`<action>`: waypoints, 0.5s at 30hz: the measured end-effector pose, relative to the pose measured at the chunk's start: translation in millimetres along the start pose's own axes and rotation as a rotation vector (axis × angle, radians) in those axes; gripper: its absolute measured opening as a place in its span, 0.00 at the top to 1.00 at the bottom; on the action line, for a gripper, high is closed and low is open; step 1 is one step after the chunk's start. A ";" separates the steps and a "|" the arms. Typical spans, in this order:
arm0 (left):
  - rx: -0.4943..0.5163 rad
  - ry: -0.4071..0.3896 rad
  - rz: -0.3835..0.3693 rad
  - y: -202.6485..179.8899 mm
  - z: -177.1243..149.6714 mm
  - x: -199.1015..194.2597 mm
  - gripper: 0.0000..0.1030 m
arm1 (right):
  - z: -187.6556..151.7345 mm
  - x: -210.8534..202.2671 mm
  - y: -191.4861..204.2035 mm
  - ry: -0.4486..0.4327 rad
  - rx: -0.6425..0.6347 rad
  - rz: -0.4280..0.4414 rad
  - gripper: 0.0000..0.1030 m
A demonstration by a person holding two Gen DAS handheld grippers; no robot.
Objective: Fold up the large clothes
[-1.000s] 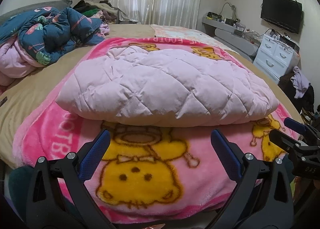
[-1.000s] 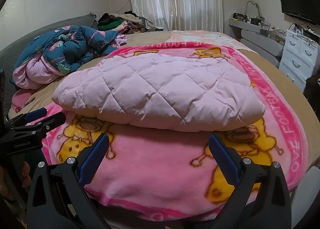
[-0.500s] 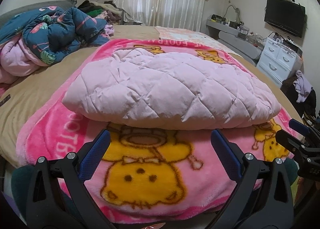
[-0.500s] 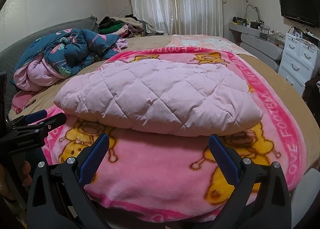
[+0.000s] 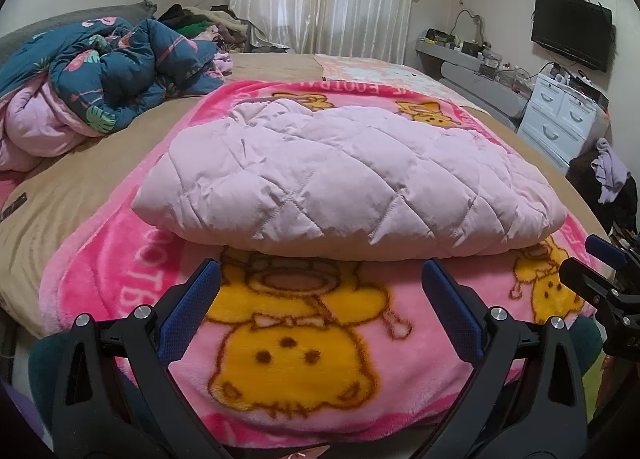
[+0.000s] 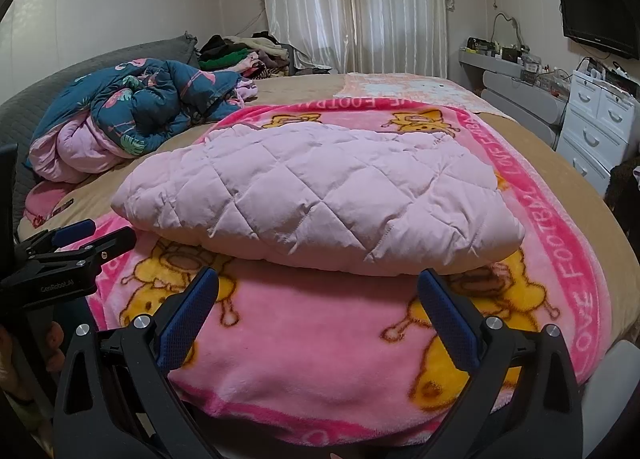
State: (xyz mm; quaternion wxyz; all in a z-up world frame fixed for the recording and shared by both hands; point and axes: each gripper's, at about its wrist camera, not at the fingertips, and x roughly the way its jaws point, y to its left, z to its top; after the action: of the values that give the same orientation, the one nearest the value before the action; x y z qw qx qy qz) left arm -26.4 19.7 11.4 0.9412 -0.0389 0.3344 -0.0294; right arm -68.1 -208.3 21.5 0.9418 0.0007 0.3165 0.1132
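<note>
Pink quilted jacket (image 5: 344, 183) lies folded into a thick pad on the cartoon blanket (image 5: 292, 343), mid-bed (image 5: 72, 195), near edge facing both cameras. Left tongs (image 5: 320, 311) gape wide, empty, hovering over the blanket just short of the jacket's front fold; right tongs (image 6: 318, 311) same, wide apart, holding nothing, also short of the fold. Each tool shows at the edge of the other's view. Judgement: fold looks mostly done, so the step in hand is likely a last fold, a tidy, or a lift away; cannot tell which. To do it well: go in low at the two near corners, pads over and under the full thickness, not just the top layer, since puffy fill will slip and spring open; close both sides evenly and move together so the pad stays square; avoid pinching the blanket underneath. Hard to see: jacket's far edge and anything tucked beneath, sleeves and collar not visible, so layer count is unknown; a bump at the far left top may be hood or collar, unclear. Blue floral duvet (image 6: 132, 107) and clothes pile (image 6: 244, 51) sit well apart at the bed's far left. A hand is barely visible at the right view's lower left edge.
</note>
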 end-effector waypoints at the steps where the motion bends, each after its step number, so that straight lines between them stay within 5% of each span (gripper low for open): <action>1: 0.000 -0.001 0.002 0.7 0.2 -0.6 0.09 | -0.2 0.0 -0.3 0.000 0.001 0.001 0.04; 15: 0.000 -0.002 0.013 1.6 1.6 -2.9 0.09 | -1.5 0.1 -0.3 0.004 0.003 -0.001 0.04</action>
State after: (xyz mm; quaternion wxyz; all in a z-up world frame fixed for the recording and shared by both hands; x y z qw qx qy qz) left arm -27.6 21.6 14.3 0.9417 -0.0369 0.3338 -0.0230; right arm -68.8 -208.7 20.2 0.9412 0.0019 0.3186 0.1123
